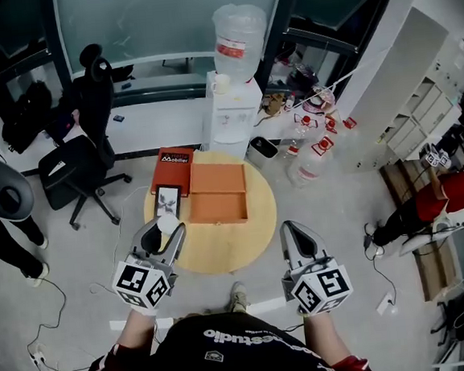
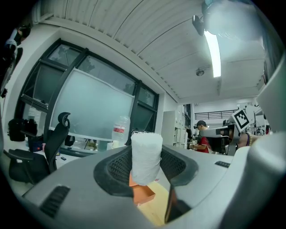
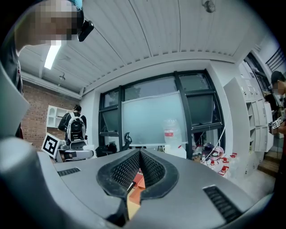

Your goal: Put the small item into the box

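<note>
An orange box (image 1: pixel 217 193) lies open in the middle of a round wooden table (image 1: pixel 241 248); its edge also shows below the jaws as the orange box (image 2: pixel 143 193). A small white roll (image 2: pixel 146 156) stands upright between the jaws of my left gripper (image 2: pixel 147 176), which is shut on it. In the head view the left gripper (image 1: pixel 164 233) holds the white roll (image 1: pixel 168 224) over the table's near left edge, short of the box. My right gripper (image 1: pixel 291 232) hovers at the table's near right edge. The right gripper (image 3: pixel 140 157) is shut with nothing in it.
A dark red box (image 1: pixel 173 168) and a small picture card (image 1: pixel 167 201) lie left of the orange box. Behind the table stand a water dispenser (image 1: pixel 232 108) and an office chair (image 1: pixel 82 149). Bottles (image 1: pixel 309 145) sit on the floor to the right. People (image 1: pixel 447 194) are seated nearby.
</note>
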{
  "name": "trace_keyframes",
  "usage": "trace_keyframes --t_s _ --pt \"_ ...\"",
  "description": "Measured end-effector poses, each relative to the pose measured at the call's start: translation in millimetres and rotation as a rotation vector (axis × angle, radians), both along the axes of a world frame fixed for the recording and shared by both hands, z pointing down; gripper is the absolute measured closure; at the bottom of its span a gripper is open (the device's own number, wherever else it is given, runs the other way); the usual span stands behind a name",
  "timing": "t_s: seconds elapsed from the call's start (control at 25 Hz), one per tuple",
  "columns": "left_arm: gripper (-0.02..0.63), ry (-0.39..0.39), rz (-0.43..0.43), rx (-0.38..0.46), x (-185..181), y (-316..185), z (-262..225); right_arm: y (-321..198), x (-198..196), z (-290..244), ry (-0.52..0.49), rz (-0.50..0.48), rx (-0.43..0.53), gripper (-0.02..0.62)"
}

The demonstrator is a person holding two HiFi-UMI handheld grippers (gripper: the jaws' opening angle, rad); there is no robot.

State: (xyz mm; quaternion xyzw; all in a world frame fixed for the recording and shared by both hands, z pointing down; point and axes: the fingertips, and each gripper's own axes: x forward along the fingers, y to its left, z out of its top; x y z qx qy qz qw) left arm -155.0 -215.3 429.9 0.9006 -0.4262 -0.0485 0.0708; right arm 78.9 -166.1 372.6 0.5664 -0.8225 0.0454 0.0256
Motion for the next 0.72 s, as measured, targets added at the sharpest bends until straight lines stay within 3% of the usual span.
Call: trace_keyframes --t_s 0.24,0.72 --pt "0.420 -0.002 -0.038 0.019 2 -23 -8 -30 -1 -3 -0.013 -0.051 0.019 0.569" --pt "0.420 -0.060 0.014 0.042 59 -61 -12 -72 34 1 -0.014 -0.064 0.022 0.569"
